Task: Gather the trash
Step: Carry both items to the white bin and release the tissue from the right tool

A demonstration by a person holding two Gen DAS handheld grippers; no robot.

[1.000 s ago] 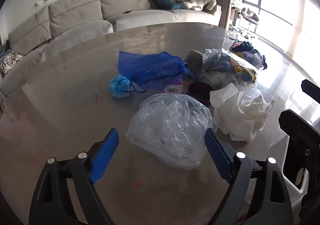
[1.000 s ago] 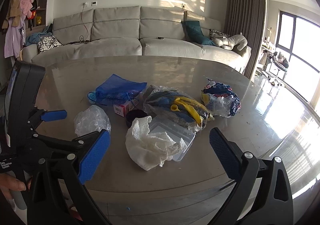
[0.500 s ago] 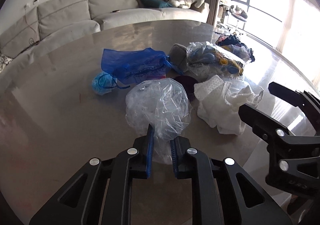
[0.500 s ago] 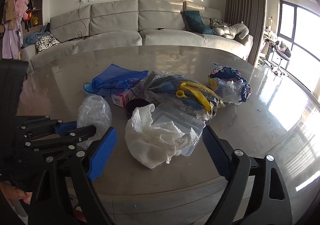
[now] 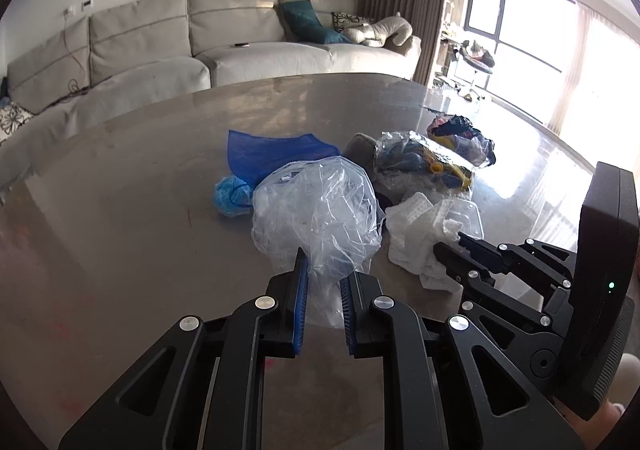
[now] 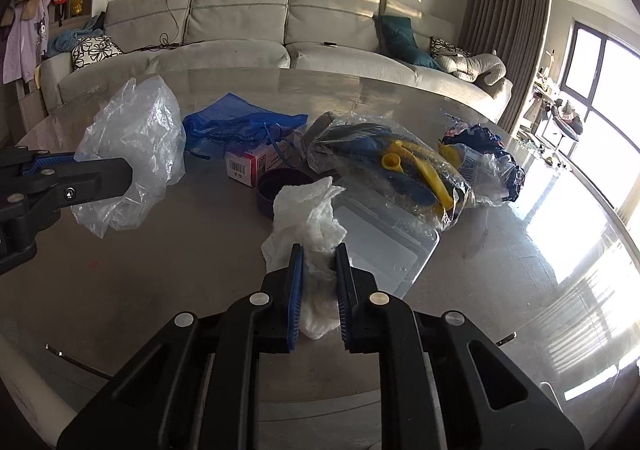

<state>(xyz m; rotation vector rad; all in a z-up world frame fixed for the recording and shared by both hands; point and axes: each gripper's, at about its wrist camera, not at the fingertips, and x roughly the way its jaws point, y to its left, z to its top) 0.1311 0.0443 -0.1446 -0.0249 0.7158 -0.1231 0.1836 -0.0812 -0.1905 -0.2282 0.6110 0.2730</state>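
A crumpled clear plastic bag (image 5: pixel 316 210) sits bunched at the near left of the pile, clamped at its lower end. To its right, a wadded white paper towel (image 6: pixel 308 218) stands pinched upright beside a clear plastic lid (image 6: pixel 384 246).

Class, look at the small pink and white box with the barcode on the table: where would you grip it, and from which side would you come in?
Grip the box across its two long sides near the barcode end, coming from the near table edge. That end faces the camera and is bare; the far end is tucked under the blue bag, and the dark round tub crowds its right.
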